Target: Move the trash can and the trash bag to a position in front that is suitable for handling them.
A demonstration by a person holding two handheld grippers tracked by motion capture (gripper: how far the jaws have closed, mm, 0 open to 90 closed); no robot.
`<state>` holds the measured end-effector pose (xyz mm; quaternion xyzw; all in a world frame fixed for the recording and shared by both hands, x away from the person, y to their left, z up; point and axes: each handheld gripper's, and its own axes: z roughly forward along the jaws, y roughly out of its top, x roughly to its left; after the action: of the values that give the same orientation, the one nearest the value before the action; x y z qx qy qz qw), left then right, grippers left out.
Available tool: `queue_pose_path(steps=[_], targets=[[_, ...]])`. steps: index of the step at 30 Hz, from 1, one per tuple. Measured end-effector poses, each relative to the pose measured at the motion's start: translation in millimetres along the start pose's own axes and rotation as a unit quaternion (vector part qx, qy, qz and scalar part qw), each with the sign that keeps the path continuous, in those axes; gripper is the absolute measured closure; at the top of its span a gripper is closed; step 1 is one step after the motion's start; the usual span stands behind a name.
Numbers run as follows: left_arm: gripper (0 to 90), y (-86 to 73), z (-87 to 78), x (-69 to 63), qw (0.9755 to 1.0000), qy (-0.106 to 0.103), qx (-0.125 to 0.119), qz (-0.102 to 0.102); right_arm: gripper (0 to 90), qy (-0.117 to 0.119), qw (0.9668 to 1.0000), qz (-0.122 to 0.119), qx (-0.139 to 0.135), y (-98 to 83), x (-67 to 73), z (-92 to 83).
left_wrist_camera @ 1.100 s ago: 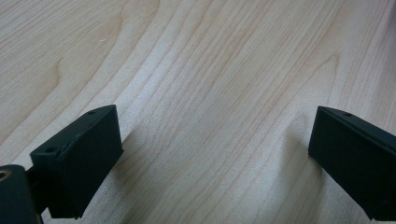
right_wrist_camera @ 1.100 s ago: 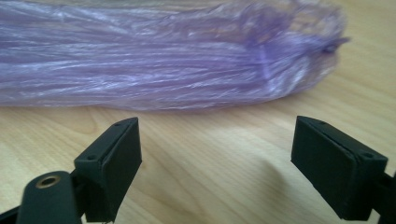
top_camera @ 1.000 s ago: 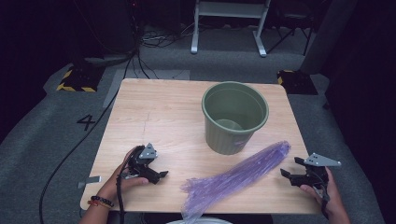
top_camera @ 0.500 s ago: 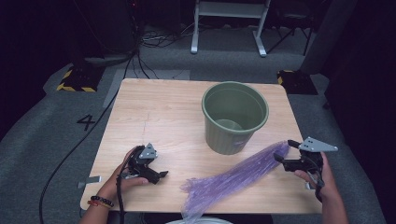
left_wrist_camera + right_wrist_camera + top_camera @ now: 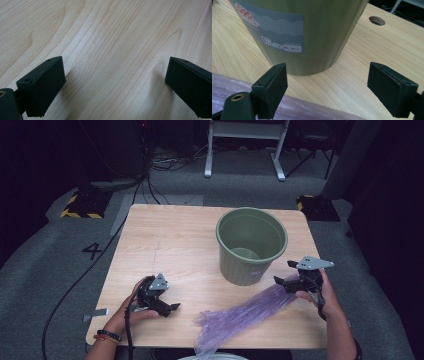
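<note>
Two hand-held grippers work over a pale wooden table (image 5: 175,245) that carries a green bin (image 5: 251,245) and a purple plastic bag (image 5: 247,312). Bin: upright and open-topped, standing in the right half of the table, nearer the far edge than the near one; a grey printed label (image 5: 270,30) shows on its wall in the right gripper view. Bag: crumpled into a long strip that runs from the middle of the near edge, where it spills over the rim, slantwise toward the right edge, its far end lying just beside the foot of the bin. Right gripper (image 5: 291,278): held at the right edge, over that far end of the bag, jaws spread wide; in the right gripper view the bag passes beneath the left-hand jaw while the bin's wall rises between and beyond both jaws, and nothing is pinched. Left gripper (image 5: 170,309): held low near the near left corner, well apart from the bag, jaws likewise spread wide with only bare wood grain between them in the left gripper view.
</note>
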<state>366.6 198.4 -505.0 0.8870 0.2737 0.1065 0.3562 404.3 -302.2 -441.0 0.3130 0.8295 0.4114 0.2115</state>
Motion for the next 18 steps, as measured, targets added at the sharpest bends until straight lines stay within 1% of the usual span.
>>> queue_pose_path(steps=[3, 8, 9, 14, 15, 18], targets=[[2.5, 0.0, 0.0, 0.0, 1.0, 0.0, 0.0, 0.0, 16.0, 0.016, 0.9999, 0.004, -0.001, 3.3, -2.6, 6.4], [2.6, 0.0, 0.0, 0.0, 1.0, 0.0, 0.0, 0.0, 15.9, 0.028, 0.9996, 0.004, 0.003, 6.1, -3.7, 15.2], [2.5, 0.0, 0.0, 0.0, 1.0, 0.0, 0.0, 0.0, 15.8, 0.034, 0.9994, 0.0, 0.004, 7.5, -2.6, 19.4], [2.5, 0.0, 0.0, 0.0, 1.0, 0.0, 0.0, 0.0, 15.8, 0.041, 0.999, -0.012, 0.006, 10.8, 1.4, 24.8], [2.5, 0.0, 0.0, 0.0, 1.0, 0.0, 0.0, 0.0, 15.8, 0.047, 0.9988, -0.016, 0.005, 12.8, 3.4, 27.0], [2.6, 0.0, 0.0, 0.0, 1.0, 0.0, 0.0, 0.0, 15.8, 0.048, 0.9987, -0.018, 0.004, 14.3, 4.6, 28.6]])
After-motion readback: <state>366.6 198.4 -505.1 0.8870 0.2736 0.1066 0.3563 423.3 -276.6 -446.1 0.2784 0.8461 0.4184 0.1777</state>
